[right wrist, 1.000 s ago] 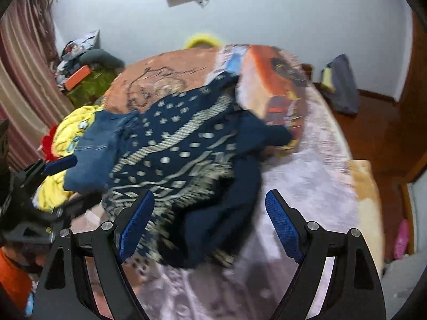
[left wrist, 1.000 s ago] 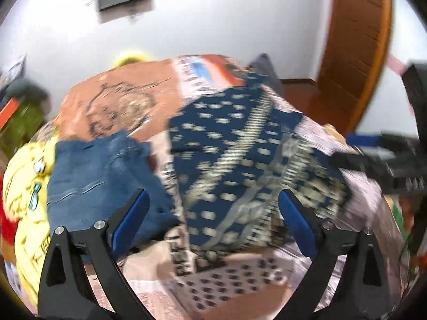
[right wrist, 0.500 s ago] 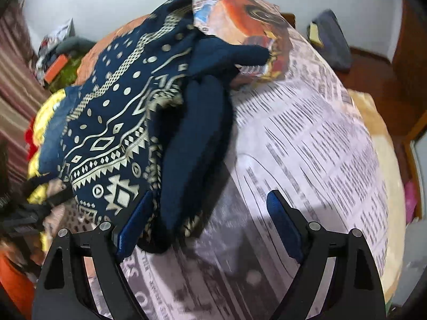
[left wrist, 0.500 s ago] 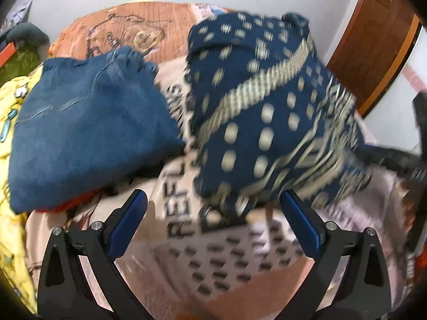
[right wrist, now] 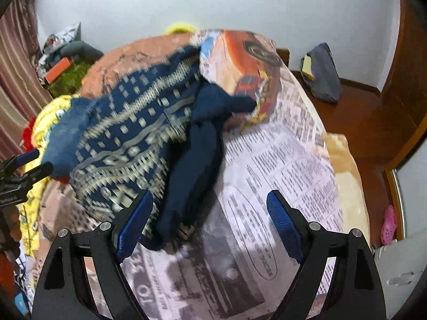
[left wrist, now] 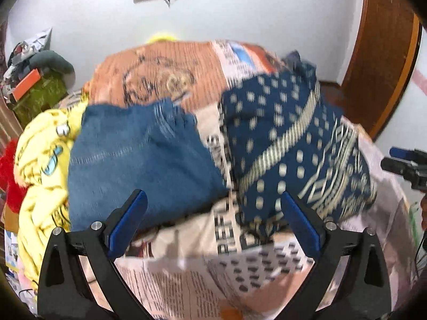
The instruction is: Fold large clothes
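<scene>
Newsprint-patterned bedsheet [right wrist: 288, 165]: blurred print, nothing legible beyond stray letters.

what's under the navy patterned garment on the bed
The navy patterned garment lies on the newspaper-print bedsheet, its far end against the orange pillow. Whatever sits beneath its bunched middle is covered.

You've got a navy patterned garment [right wrist: 128, 138] w/ cream dots, stripes & zigzag bands, lying crumpled on the bed over the newsprint-print sheet; its plain navy part [right wrist: 192, 165] trails toward the near edge. Folded blue jeans [left wrist: 133, 160] sit just beside it, to the left in your left wrist view.
</scene>
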The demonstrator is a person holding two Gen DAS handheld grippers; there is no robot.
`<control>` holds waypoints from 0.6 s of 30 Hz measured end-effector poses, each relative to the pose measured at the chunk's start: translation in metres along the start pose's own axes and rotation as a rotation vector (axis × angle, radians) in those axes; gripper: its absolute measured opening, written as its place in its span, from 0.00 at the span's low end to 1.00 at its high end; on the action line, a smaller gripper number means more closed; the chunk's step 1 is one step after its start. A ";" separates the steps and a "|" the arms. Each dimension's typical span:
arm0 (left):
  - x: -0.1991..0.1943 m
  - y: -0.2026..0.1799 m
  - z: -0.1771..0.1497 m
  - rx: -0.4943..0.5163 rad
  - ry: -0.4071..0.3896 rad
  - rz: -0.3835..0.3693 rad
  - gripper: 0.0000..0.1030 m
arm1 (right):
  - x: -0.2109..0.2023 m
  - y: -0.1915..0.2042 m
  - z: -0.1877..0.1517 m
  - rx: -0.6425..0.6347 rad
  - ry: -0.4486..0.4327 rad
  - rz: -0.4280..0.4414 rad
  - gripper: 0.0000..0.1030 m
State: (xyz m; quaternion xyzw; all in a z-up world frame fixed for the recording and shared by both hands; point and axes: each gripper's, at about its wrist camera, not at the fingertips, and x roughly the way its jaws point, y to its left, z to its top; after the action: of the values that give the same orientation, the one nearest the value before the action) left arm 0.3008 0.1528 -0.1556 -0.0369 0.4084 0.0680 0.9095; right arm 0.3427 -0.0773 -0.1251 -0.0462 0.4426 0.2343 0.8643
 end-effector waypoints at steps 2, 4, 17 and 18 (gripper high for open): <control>0.002 -0.001 0.013 -0.009 -0.014 -0.024 0.98 | 0.001 0.002 0.009 0.003 -0.022 0.016 0.82; 0.009 -0.002 0.027 -0.022 -0.013 -0.060 0.98 | 0.002 0.004 0.019 0.016 -0.037 0.056 0.82; 0.126 0.003 0.052 -0.284 0.270 -0.429 0.98 | 0.115 -0.022 0.031 0.280 0.192 0.288 0.82; 0.133 0.005 0.051 -0.317 0.279 -0.456 0.98 | 0.125 -0.026 0.029 0.301 0.211 0.316 0.83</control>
State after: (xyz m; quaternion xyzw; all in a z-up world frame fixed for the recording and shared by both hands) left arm 0.4247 0.1766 -0.2212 -0.2778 0.4949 -0.0806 0.8194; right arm 0.4381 -0.0461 -0.2093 0.1287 0.5622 0.2916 0.7631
